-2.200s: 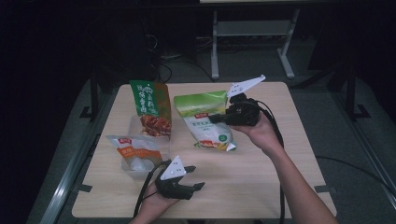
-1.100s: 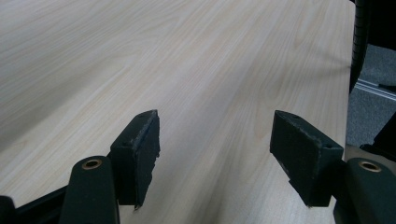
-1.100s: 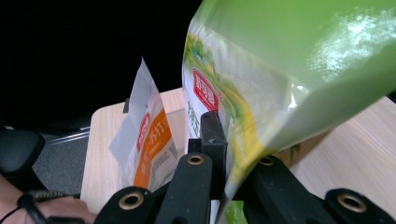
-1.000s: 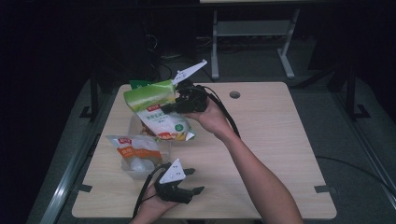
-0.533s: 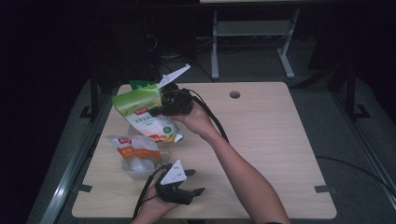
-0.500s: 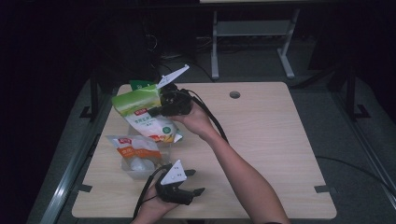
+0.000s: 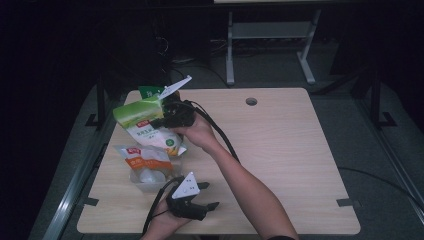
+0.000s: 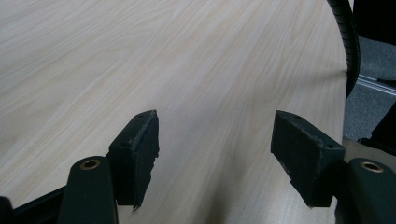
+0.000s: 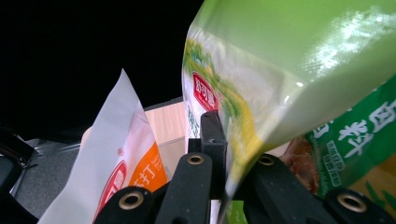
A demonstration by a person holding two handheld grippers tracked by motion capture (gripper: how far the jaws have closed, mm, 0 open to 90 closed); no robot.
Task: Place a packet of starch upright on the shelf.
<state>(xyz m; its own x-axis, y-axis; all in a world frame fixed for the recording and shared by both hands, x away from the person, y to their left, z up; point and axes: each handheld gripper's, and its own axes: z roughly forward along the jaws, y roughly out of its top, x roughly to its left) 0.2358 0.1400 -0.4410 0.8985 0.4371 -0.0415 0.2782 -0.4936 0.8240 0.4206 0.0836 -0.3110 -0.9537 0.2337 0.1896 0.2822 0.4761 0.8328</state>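
Since 2.2 s ago, my right gripper [image 7: 162, 120] has carried the light-green pouch [image 7: 142, 122] leftward across the table [image 7: 290, 150]; its jaws are clamped on the pouch edge, holding it above the orange-and-white bag [image 7: 145, 162]. My left gripper [image 7: 205, 195] rests near the front edge, jaws spread wide, holding nothing.

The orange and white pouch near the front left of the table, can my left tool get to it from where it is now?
Probably yes. The left tool is open and holds nothing, and the orange and white pouch lies just beside it on the table. The right tool holds the green pouch farther back, seemingly out of the way.
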